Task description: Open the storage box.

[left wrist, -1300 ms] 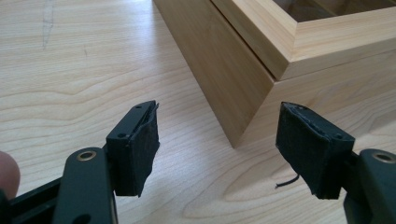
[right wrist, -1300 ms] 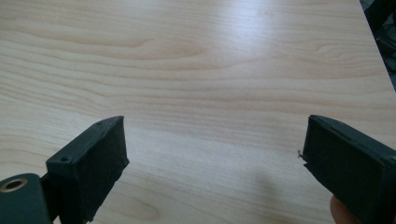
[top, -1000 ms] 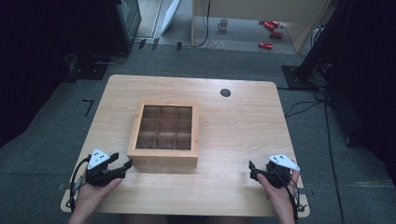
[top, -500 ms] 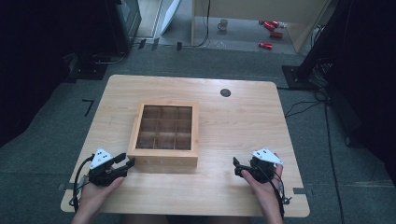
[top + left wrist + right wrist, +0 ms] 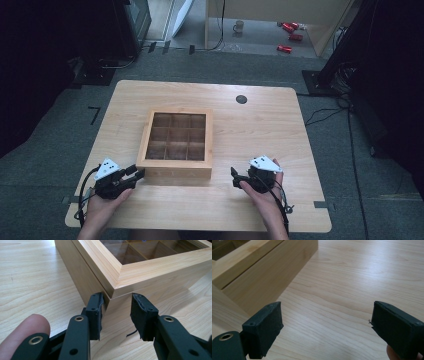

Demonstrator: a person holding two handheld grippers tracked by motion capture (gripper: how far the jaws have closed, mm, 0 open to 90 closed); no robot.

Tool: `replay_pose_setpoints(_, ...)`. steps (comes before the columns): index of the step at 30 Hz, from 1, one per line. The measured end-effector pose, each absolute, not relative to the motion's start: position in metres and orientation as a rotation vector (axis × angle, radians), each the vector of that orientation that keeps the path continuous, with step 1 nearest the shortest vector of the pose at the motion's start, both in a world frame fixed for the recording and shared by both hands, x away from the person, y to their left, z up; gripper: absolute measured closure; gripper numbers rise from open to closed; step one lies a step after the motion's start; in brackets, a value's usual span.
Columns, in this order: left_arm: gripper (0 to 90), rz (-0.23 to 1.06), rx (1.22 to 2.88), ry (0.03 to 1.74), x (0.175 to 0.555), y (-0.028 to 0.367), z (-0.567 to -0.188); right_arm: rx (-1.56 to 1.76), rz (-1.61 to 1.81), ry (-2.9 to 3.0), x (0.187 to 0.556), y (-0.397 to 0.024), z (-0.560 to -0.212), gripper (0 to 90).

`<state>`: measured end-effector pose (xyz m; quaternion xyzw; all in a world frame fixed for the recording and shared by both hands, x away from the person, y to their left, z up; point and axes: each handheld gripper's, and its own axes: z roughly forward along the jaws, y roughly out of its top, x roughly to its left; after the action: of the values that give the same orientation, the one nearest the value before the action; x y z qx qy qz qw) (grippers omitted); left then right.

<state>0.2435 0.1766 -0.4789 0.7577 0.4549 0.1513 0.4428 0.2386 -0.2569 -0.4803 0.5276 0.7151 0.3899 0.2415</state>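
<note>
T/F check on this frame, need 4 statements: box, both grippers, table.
1. The box has a three-by-three grid of compartments. True.
2. The left gripper is at a near corner of the box, jaws open. True.
3. The right gripper is shut on the box. False: its jaws are wide open over bare table, beside the box.
4. A mug stands on the table. False: only the box stands on it, apart from the grippers.

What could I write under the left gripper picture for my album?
The left gripper is open, its black fingers straddling the near corner of the wooden box on the table.
</note>
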Motion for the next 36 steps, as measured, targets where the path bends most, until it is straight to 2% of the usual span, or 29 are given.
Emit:
replay_pose_setpoints(17, 63.9, 0.364, 1.87, 1.134, 0.244, 0.178, -0.477, 1.361, 1.15, 2.031, 0.243, -0.211, -0.48, 10.0)
replay_pose_setpoints(19, 64.1, 0.366, 1.868, 1.134, 0.244, 0.178, -0.477, 1.357, 1.141, 2.027, 0.242, -0.208, -0.48, 12.8)
replay_pose_setpoints(36, 64.6, 0.387, 1.872, 1.136, 0.244, 0.177, -0.476, 1.352, 1.244, 2.025, 0.235, -0.205, -0.478, 12.9)
